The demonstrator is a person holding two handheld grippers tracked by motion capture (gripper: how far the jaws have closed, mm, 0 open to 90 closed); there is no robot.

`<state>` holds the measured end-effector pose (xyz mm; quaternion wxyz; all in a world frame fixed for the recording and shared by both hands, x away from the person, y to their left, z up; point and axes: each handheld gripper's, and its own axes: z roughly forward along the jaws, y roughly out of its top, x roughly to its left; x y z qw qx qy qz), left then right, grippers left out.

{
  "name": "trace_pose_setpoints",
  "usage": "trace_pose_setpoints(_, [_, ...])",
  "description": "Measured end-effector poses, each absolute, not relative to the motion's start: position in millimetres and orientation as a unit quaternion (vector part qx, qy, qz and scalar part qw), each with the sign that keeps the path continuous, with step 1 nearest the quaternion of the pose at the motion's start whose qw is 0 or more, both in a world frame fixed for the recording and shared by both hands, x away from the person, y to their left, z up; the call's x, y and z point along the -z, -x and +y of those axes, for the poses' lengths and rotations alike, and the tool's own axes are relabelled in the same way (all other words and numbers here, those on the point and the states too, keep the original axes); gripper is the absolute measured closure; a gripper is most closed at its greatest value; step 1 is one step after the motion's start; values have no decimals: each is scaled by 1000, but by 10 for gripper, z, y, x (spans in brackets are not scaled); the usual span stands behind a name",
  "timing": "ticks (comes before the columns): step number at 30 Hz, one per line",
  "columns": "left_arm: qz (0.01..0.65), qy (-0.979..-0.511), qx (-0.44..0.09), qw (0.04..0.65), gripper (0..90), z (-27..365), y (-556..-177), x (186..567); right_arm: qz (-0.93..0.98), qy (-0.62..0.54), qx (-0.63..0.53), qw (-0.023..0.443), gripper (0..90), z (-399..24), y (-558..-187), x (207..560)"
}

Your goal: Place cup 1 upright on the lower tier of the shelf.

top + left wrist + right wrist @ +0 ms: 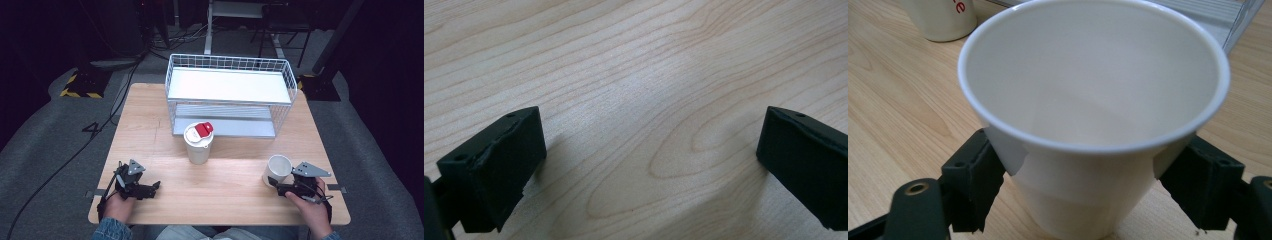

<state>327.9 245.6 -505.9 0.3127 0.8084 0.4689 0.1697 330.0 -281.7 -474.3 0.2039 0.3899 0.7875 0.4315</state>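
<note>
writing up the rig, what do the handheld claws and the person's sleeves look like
Both the left claw and the right claw are black, with two blocky black fingers and a grey three-cornered plate on top. The sleeves are blue denim.

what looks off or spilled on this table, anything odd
Nothing stands out. The white cup is upright and empty, clamped on both sides by the right gripper. The lidded cup with its red-capped lid stands upright before the wire rack. No spill shows on the table. The left gripper is open over bare wood.
</note>
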Motion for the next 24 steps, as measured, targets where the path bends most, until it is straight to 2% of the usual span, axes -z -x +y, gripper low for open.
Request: trace_pose_setpoints(24, [469,-808,-169,313,0,2455,-3279,5059,781,-380,-451,204,224,-2718,-3325,4441])
